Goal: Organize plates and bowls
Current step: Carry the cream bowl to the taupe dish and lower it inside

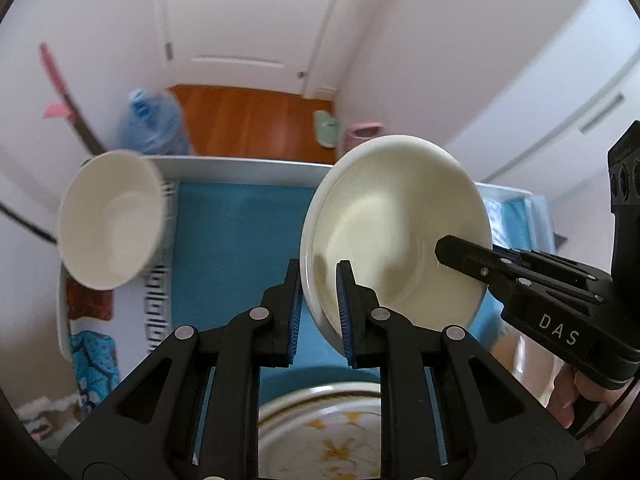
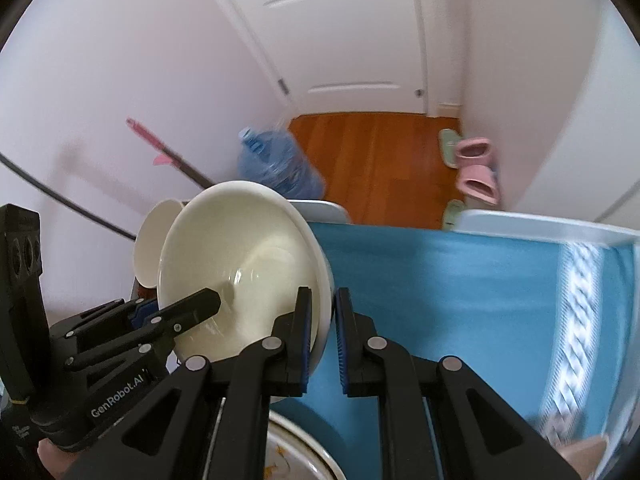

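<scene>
A cream bowl is held tilted in the air above the blue cloth. My left gripper is shut on its lower rim. My right gripper is shut on the opposite rim of the same bowl; it shows from the side in the left wrist view. A white bowl stands tilted at the left and peeks out behind the cream bowl in the right wrist view. A plate with yellow flowers lies below the grippers, partly hidden.
The blue cloth covers a white-edged table. A patterned towel lies at the left. A blue water jug, a mop and pink slippers are on the wooden floor beyond.
</scene>
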Demonstrator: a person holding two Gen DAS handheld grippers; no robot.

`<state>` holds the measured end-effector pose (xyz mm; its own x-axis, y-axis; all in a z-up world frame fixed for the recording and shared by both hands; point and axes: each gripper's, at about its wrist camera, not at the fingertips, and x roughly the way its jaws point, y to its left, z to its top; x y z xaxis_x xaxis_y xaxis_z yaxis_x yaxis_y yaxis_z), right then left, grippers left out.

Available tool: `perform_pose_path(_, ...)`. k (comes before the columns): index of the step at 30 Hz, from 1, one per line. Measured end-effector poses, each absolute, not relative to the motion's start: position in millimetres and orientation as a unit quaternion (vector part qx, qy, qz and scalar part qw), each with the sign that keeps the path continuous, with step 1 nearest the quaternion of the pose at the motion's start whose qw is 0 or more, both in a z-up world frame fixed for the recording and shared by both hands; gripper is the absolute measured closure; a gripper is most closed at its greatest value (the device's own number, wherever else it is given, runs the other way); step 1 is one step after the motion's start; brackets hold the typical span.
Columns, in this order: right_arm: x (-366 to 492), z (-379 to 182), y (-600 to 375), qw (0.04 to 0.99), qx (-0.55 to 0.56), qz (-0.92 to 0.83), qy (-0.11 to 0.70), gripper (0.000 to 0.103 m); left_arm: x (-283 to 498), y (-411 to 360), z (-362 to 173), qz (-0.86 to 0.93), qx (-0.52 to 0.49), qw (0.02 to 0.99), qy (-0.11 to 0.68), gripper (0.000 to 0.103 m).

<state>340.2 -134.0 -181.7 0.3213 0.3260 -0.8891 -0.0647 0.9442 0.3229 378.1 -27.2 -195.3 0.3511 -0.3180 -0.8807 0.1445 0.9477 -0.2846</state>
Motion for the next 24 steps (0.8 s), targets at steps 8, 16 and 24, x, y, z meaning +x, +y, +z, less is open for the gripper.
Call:
perform_pose_path(8, 272.8, -156.6, -203.0, 0.814, 0.149, 0.058, 0.559, 0.092, 342.8, -106.4, -171.5, -0.211, -0.030, 0.812, 0.543, 0.088)
perform_pose_path(16, 207.6, -153.5, -280.7, 0.808, 0.169, 0.028, 0.564, 0.092, 294.5, -188.4, -170.3, -0.242, -0.008, 0.797, 0.554, 0.088)
perform_pose_path(24, 160.2, -173.2, -336.1, 0.791, 0.165, 0.029, 0.588, 0.092, 243.5, -251.6, -190.6, -0.239, 0.002, 0.774, 0.587, 0.088)
